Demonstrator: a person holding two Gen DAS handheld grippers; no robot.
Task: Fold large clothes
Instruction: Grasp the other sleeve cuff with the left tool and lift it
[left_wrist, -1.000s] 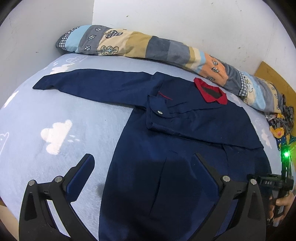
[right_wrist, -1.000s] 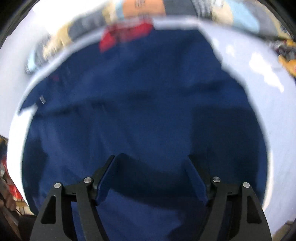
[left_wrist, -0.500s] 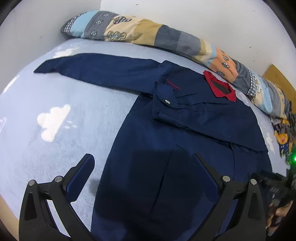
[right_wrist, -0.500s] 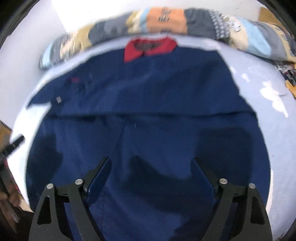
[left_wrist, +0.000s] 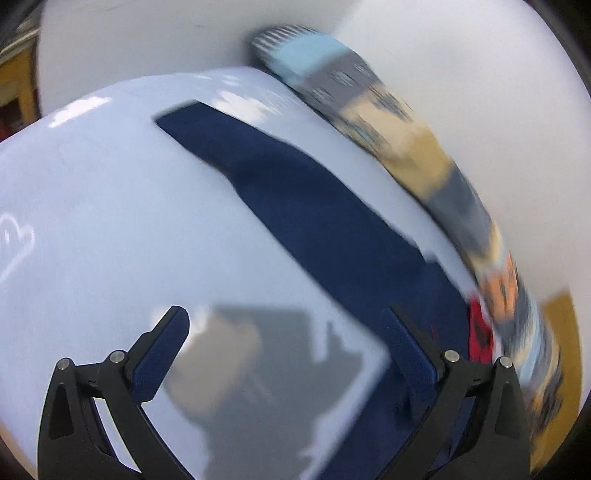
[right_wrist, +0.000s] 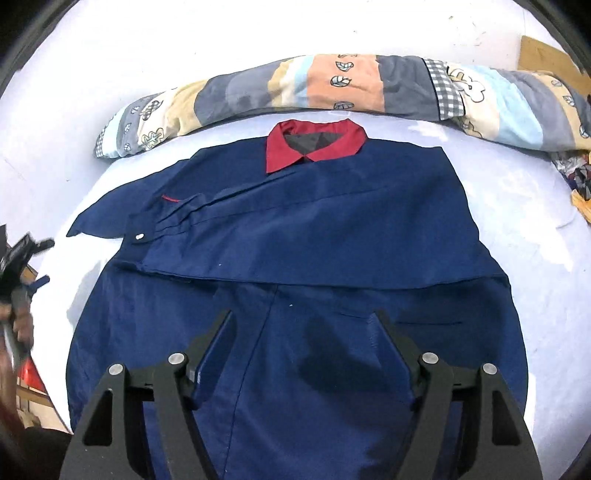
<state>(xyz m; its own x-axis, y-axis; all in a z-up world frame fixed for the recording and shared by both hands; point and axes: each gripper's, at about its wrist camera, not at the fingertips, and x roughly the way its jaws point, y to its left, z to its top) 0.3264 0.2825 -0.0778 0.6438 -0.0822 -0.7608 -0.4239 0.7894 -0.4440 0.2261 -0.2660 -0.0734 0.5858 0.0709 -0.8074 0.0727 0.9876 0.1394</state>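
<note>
On the bed (right_wrist: 535, 229), where the navy jacket (right_wrist: 295, 258) lies flat, the outstretched sleeve (left_wrist: 295, 199) could be bunched if grabbed mid-length by the open, empty left claw (left_wrist: 284, 350), while the right claw (right_wrist: 303, 347), open after narrowing, hangs empty above the hem.

Bedding and wall behind the work area

A long patchwork pillow (right_wrist: 332, 85) was laid along a white wall (right_wrist: 221, 44), on a pale blue sheet (right_wrist: 535, 206) printed with white clouds.
</note>
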